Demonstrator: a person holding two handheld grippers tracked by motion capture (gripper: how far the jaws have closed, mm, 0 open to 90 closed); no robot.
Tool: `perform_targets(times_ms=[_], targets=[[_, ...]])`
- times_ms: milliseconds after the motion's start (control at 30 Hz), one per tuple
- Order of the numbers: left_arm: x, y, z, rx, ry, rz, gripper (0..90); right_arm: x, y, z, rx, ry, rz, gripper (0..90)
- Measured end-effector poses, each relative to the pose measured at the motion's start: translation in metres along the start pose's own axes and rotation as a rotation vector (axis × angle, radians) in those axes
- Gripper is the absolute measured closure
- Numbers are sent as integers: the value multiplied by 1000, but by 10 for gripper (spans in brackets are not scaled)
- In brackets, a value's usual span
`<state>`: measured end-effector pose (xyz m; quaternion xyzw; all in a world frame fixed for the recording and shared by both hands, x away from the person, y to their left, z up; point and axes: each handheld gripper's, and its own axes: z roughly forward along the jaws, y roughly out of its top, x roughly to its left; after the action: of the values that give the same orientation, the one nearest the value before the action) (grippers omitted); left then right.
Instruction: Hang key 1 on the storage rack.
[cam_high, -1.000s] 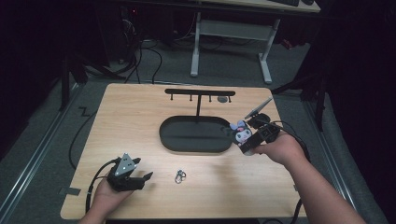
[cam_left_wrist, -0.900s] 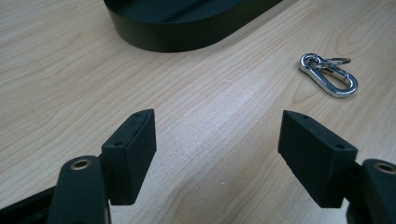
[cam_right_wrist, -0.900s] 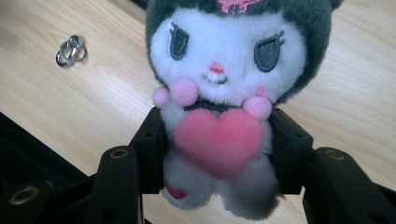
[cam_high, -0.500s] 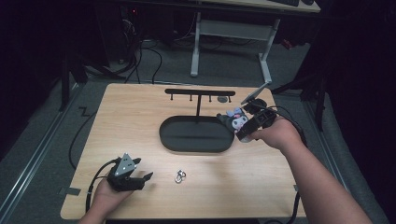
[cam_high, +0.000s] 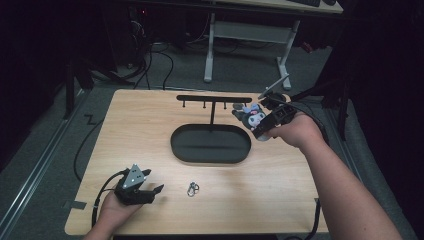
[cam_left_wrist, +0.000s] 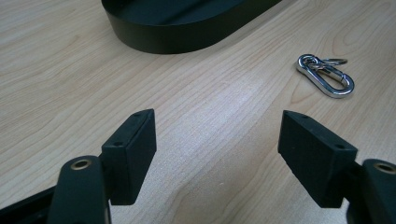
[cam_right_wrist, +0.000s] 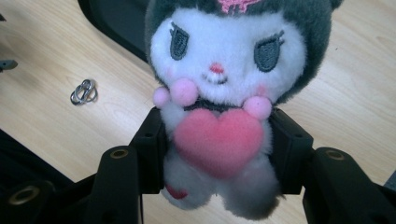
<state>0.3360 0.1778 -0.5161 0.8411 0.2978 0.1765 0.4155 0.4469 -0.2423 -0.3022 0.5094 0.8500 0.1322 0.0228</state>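
Note:
A small plush toy (cam_right_wrist: 219, 79) with a white face, dark grey hood and pink heart sits between the jaws of my right gripper (cam_right_wrist: 218, 140), which is shut on its body. In the high view the plush toy (cam_high: 251, 117) and the right gripper (cam_high: 260, 124) hang in the air beside the right end of the black rack's hook bar (cam_high: 214, 99). My left gripper (cam_high: 150, 192) rests near the table's front left, open with nothing between its jaws. A silver carabiner clip (cam_left_wrist: 325, 75) lies on the wood just right of the left gripper (cam_left_wrist: 217, 149).
A black oval tray (cam_high: 186, 151) forms the rack's base at mid-table, its wall (cam_left_wrist: 177, 42) ahead of the left gripper. The silver clip (cam_high: 193, 189) lies in front of it. Cables trail off the table's left edge. A desk frame (cam_high: 245, 30) stands behind.
My right hand has lifted the plush toy up and farther back, from the tray's right end toward the right end of the hook bar. The left gripper has stayed put.

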Motion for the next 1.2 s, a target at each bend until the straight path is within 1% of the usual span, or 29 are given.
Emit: perform_targets(times_ms=[100, 133, 233, 367, 533, 567, 633, 667, 700, 733, 800, 867, 933, 967, 1000, 1033, 1067, 1200], targets=[[0, 0, 0, 2, 0, 2, 285, -1, 4, -1, 0, 0, 4, 486], [0, 0, 0, -1, 0, 1, 285, -1, 8, -2, 0, -6, -3, 486], [0, 0, 0, -1, 1, 3, 285, -2, 11, -3, -4, -8, 8, 486], [0, 0, 1, 4, -3, 7, 288, -7, 19, -5, -23, -9, 18, 486], [-1, 0, 1, 9, -6, 14, 291, -10, 23, -5, -38, -13, 22, 486], [-1, 0, 1, 10, -7, 14, 291, -12, 25, -5, -44, -19, 33, 485], [-1, 0, 1, 14, -9, 15, 291, -14, 26, -4, -49, -27, 32, 485], [-1, 0, 1, 13, -8, 14, 291, -16, 25, -2, -50, -41, 39, 485], [-1, 0, 1, 14, -10, 15, 291, -16, 25, -2, -50, -41, 39, 485], [-1, 0, 1, 15, -12, 16, 291, -19, 22, 2, -40, -55, 35, 485], [-2, 0, 1, 16, -12, 18, 291, -20, 20, 3, -40, -52, 38, 485], [-2, 0, 2, 19, -16, 20, 291, -23, 14, 6, -37, -56, 42, 485], [-3, 0, 3, 18, -16, 22, 291, -27, 4, 12, -29, -54, 50, 484], [-3, 0, 3, 19, -17, 24, 291, -27, 4, 12, -29, -54, 50, 484], [-4, 0, 3, 24, -18, 26, 291, -29, 2, 14, -22, -61, 49, 484], [-4, 0, 3, 24, -19, 27, 291, -31, -3, 19, -18, -58, 54, 485], [-4, 0, 3, 24, -19, 27, 291, -31, -3, 19, -18, -58, 54, 485], [-5, 0, 4, 27, -18, 28, 291, -33, -9, 34, 0, -55, 54, 484]])
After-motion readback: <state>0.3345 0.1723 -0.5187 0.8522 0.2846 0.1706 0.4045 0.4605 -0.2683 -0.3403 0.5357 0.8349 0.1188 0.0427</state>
